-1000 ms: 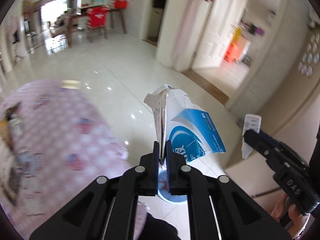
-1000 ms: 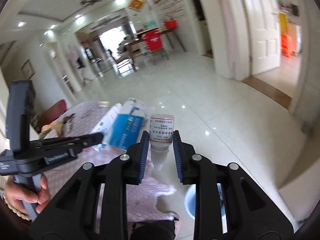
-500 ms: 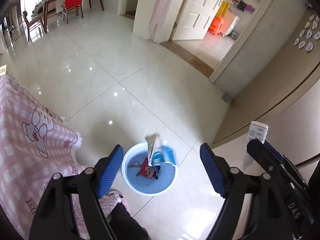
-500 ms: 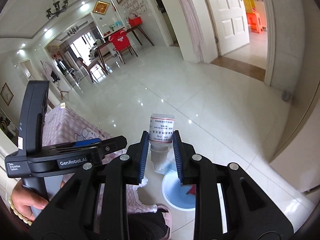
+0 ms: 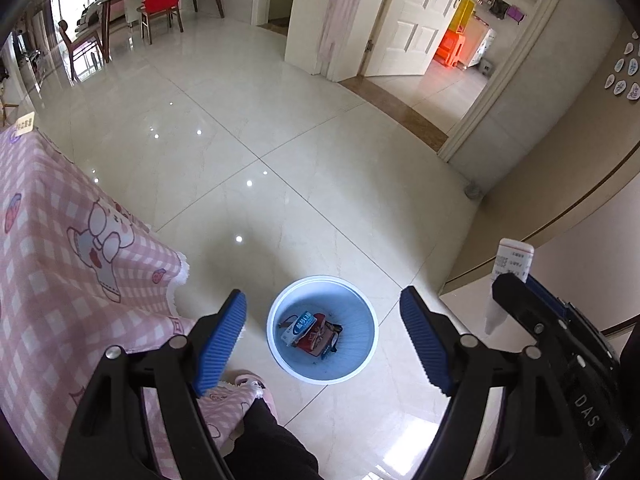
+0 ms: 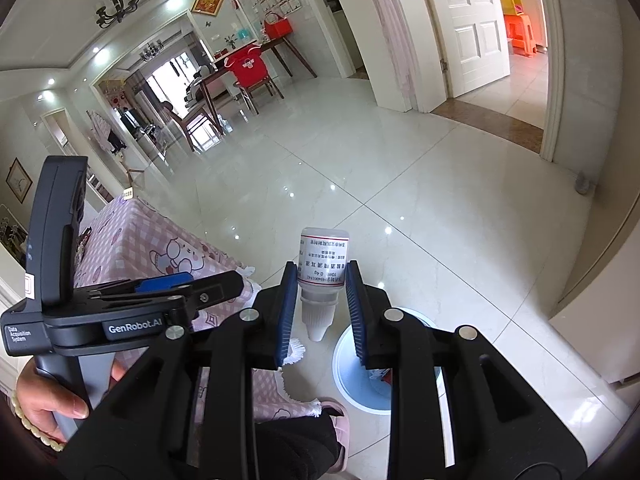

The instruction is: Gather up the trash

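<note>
The left gripper (image 5: 322, 334) is hanging over the blue bin (image 5: 372, 328) with its jaws spread wide and nothing between them; they have just been opening, and the blue-and-white carton (image 5: 301, 326) is now lying inside the bin on top of other wrappers. The right gripper (image 6: 320, 300) is pinching a small white dropper bottle (image 6: 322, 270), its nozzle pointing back toward the camera, and is hovering near the bin's rim, slightly to one side of it. The drop-off step seems half done: the next move probably calls for bringing the bottle squarely over the bin's mouth before the jaws part, so it is not bouncing off the rim. The bin is standing on a glossy pale tiled floor (image 5: 280, 140), just beside a table draped in a pink checked cloth (image 5: 60, 272); beyond, a dining table with a red-covered chair (image 6: 248, 68) and an open white door (image 5: 416, 16) are showing.
</note>
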### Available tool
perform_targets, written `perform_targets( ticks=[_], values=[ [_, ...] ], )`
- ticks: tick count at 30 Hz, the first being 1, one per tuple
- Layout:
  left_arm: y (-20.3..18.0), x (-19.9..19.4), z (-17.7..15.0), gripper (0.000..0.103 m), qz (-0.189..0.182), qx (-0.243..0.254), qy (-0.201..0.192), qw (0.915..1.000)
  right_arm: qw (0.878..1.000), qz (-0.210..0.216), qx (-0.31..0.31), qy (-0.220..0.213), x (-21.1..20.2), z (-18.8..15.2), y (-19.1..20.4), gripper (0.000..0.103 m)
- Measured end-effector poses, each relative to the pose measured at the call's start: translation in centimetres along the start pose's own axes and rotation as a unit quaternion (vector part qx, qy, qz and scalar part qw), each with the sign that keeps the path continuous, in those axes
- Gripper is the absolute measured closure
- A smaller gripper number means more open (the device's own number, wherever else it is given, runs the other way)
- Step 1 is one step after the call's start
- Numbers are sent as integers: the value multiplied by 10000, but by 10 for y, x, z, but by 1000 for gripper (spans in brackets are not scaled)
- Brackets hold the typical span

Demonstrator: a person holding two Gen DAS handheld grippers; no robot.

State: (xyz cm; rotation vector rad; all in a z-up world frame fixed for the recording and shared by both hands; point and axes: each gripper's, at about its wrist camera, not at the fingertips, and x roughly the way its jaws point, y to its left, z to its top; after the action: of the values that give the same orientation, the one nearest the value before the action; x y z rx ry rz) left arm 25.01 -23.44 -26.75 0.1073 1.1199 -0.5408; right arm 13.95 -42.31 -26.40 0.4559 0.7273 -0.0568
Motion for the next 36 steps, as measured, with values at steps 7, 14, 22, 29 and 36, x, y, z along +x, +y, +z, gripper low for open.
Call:
perform_targets(
  ticks=[7,14,22,29,36],
  values=[
    [17,-11,1,25,61,-130,-110,9998,10000,5,-5,-13,1,4,1,78],
    [29,-22,2,25,51,-260,-200,9994,9999,-76,-17,-71,3,9,-1,74],
    [44,-40,0,24,-9,-348,-373,9987,9995,-266,-68,-143,4,12,8,41],
    [80,-77,-2,24,231,-474,-775,9956,9987,141,-466,-131,11,20,54,41],
    [157,-134,-7,22,857,-842,-1328,9838,9887,759,-1292,-70,37,37,143,41]
  ],
)
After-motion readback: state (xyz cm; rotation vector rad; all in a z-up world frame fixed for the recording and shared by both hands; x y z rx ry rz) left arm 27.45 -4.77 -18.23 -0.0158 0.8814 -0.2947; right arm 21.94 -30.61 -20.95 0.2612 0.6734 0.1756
